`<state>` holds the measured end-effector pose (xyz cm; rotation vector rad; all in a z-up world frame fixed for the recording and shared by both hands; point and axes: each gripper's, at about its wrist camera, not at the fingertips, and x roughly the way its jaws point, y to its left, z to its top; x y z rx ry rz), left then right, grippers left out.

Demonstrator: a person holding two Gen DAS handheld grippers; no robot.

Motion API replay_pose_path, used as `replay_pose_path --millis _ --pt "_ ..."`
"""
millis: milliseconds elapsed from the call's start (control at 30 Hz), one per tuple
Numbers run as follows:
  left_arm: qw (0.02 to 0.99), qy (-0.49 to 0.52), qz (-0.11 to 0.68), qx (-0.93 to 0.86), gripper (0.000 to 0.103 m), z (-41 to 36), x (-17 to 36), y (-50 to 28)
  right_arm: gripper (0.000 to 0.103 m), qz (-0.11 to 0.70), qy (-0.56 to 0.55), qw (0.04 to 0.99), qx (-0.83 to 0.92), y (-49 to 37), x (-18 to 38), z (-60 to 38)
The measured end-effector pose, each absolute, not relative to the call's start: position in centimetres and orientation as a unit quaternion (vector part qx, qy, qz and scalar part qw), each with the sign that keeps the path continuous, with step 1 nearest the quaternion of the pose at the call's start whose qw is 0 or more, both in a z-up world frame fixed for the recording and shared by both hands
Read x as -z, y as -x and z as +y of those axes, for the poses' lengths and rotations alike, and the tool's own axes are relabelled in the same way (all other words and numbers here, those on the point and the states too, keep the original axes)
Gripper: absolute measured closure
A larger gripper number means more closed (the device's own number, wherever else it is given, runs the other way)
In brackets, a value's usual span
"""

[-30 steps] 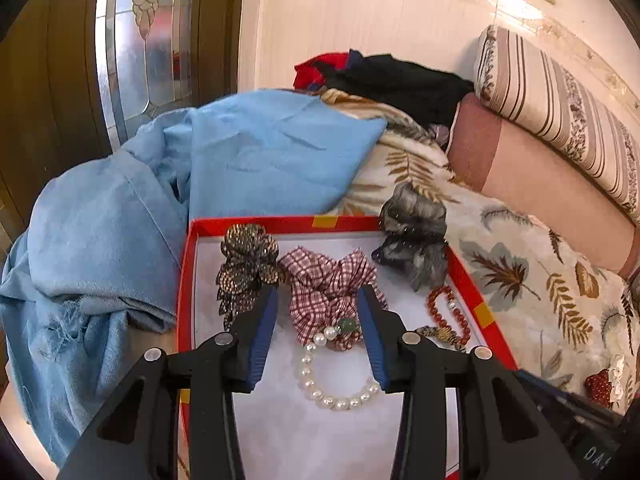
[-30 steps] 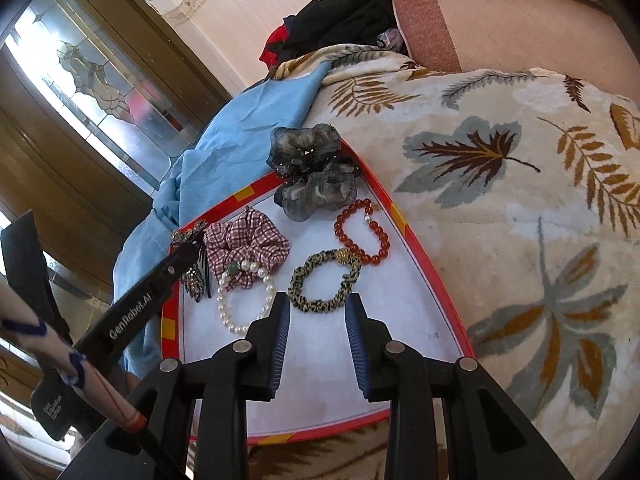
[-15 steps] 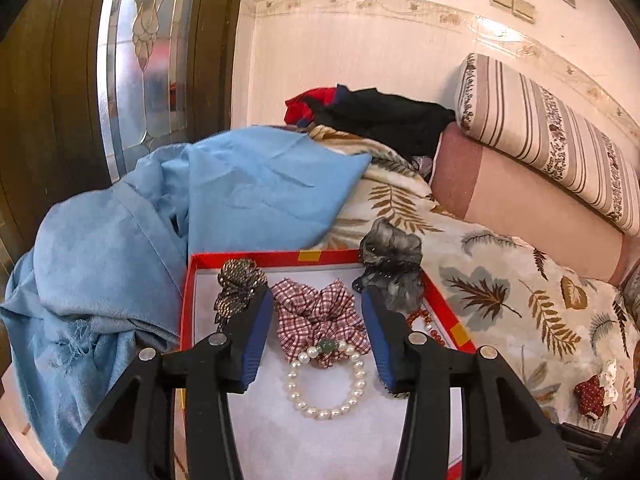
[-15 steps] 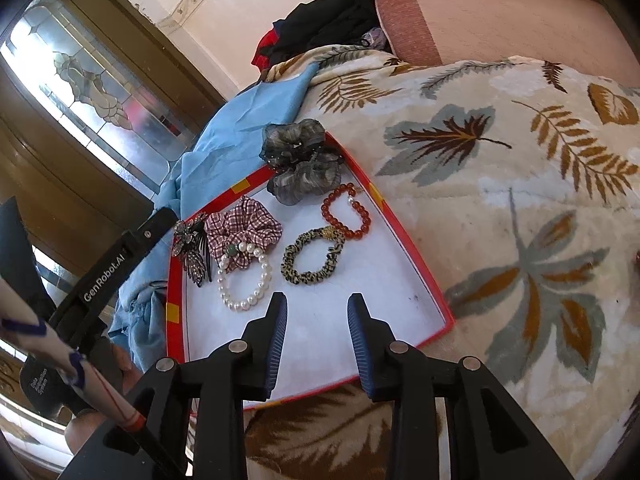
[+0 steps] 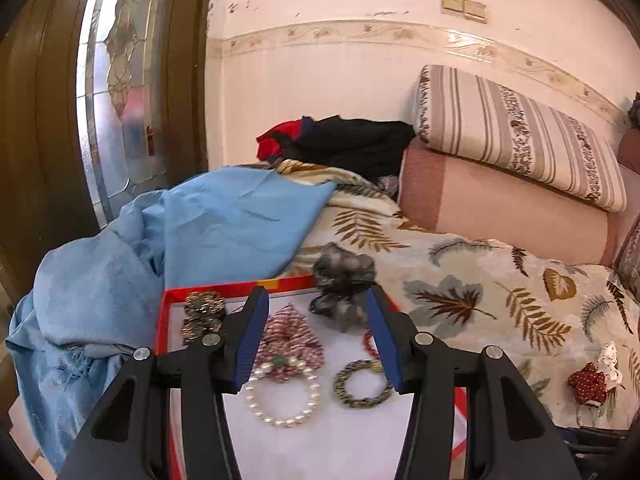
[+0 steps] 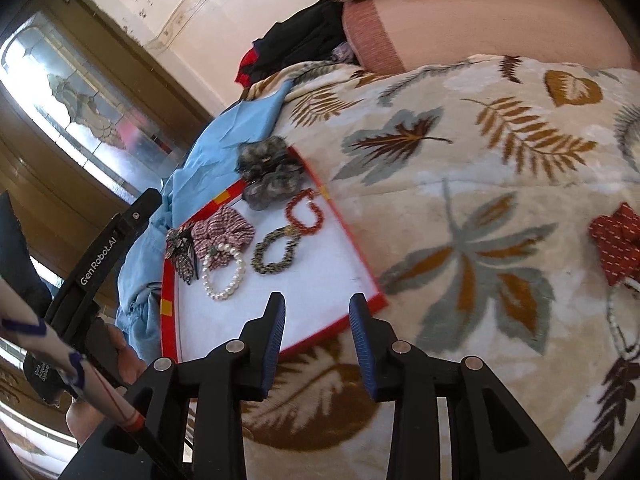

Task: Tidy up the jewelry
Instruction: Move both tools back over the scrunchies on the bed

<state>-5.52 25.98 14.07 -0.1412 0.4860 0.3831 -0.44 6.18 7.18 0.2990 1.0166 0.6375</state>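
Where the leaf-print blanket (image 6: 460, 184) covers the bed, a blue cloth (image 5: 192, 236) lies toward the stained-glass door (image 5: 116, 92), with a striped pillow (image 5: 516, 132) against the wall. Red-rimmed tray (image 6: 362, 256) lies flat on the blanket, long axis running away from both cameras. On it: grey scrunchie (image 6: 268, 176) at the far rim, plaid scrunchie (image 6: 224, 230), pearl bracelet (image 6: 224, 276), green-gold bracelet (image 6: 274, 254), red bead bracelet (image 6: 306, 214). Left gripper (image 5: 316, 332) and right gripper (image 6: 316, 340) both released, nothing held.

Home bedroom: bed with leaf-print blanket (image 5: 460, 304), striped pillow (image 5: 516, 136), heaped clothes (image 5: 344, 144), stained-glass door (image 5: 116, 92).
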Motion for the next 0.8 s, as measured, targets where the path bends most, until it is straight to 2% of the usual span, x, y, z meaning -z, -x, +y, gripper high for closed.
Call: replay_pose_path --millis 500,800 --pt "0.965 0.016 0.243 -0.099 0.052 16.1 -14.4 4.0 0.064 0.462 -0.183 0.830 -0.252 0.6 -7.3 -3.9" --pt "0.951 0.043 0.304 -0.016 0.048 10.7 -12.2 4.4 0.062 0.429 -0.191 0.858 -0.210 0.9 -8.8 -13.3"
